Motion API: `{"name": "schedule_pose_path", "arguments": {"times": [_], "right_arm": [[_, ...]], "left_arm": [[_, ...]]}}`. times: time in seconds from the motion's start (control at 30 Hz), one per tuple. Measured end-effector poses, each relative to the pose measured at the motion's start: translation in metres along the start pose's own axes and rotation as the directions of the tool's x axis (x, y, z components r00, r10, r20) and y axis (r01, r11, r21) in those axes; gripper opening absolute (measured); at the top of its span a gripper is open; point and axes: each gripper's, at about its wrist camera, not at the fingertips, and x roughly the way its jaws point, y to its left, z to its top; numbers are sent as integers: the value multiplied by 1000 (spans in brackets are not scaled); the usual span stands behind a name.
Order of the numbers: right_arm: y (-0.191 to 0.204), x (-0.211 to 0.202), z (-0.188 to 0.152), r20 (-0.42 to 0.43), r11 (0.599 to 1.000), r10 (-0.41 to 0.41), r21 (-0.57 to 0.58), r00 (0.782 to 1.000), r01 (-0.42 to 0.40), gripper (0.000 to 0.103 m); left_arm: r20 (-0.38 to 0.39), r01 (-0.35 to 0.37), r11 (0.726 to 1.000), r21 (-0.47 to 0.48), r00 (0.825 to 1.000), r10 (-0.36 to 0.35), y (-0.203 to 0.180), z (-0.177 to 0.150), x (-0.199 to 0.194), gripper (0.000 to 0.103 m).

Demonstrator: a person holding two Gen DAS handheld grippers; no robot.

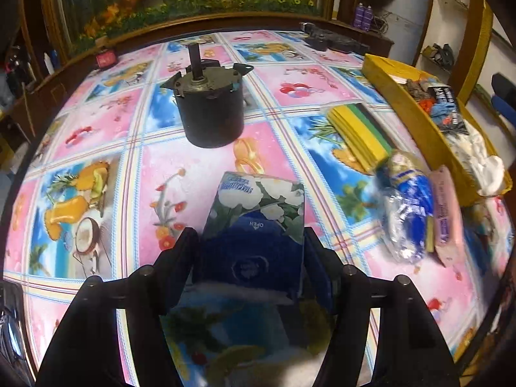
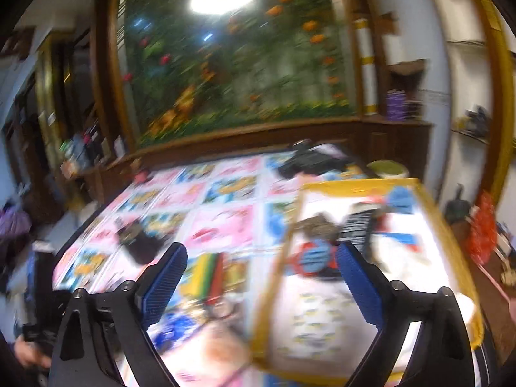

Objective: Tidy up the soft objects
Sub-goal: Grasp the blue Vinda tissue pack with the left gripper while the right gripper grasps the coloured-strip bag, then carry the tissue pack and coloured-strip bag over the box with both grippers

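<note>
A blue tissue box (image 1: 258, 206) with white flowers stands on the patterned tablecloth (image 1: 96, 193), right between the black fingers of my left gripper (image 1: 251, 235). The fingers flank its sides closely, and I see no squeeze on the box. To the right lie a stack of yellow and green sponges (image 1: 358, 135), a blue and white plastic packet (image 1: 406, 206) and a pink pack (image 1: 446, 213). My right gripper (image 2: 262, 251) is wide open with bare blue pads (image 2: 164, 287), above the left rim of the yellow tray (image 2: 277, 277). The right wrist view is blurred.
A heavy black motor (image 1: 206, 109) stands mid-table beyond the box. The yellow tray (image 1: 396, 96) at the right edge holds a white cloth (image 1: 480, 161) and small mixed items. A small red object (image 1: 106, 59) and black items (image 1: 332, 40) lie at the far edge.
</note>
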Motion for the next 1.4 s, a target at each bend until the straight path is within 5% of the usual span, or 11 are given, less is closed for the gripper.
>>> {"name": "schedule_pose_path", "arguments": {"times": [0.1,0.33,0.47,0.57,0.63,0.8,1.03,1.4], "right_arm": [[37,32,8,-172,994,53,-88,984,-69,94],[57,129,1,-470,995,11,-79,882,-55,80],[57,168,6,-549,995,-2,-84,836,-52,66],[70,189,-1,-589,989,-21,-129,808,-68,40],[85,187,-3,-557,976,-47,-204,829,-81,35],[83,165,10,-406,977,109,-123,907,-173,35],[31,145,21,-319,982,185,12,930,-191,35],[-7,110,35,-203,993,112,69,973,-100,35]], "left_arm": [[23,-10,1000,-9,1000,10,4,-3,-3,54],[23,-27,999,-37,999,27,14,-3,-3,54],[25,-34,999,-24,999,34,13,-4,-4,54],[25,-30,999,-30,999,30,14,-4,-4,54],[29,-25,999,-36,999,26,14,-3,-4,53],[59,-11,999,-48,998,14,13,-1,-8,53],[139,-8,1000,-27,990,12,0,4,-18,53],[186,111,992,-55,977,-99,-29,31,-21,53]]}}
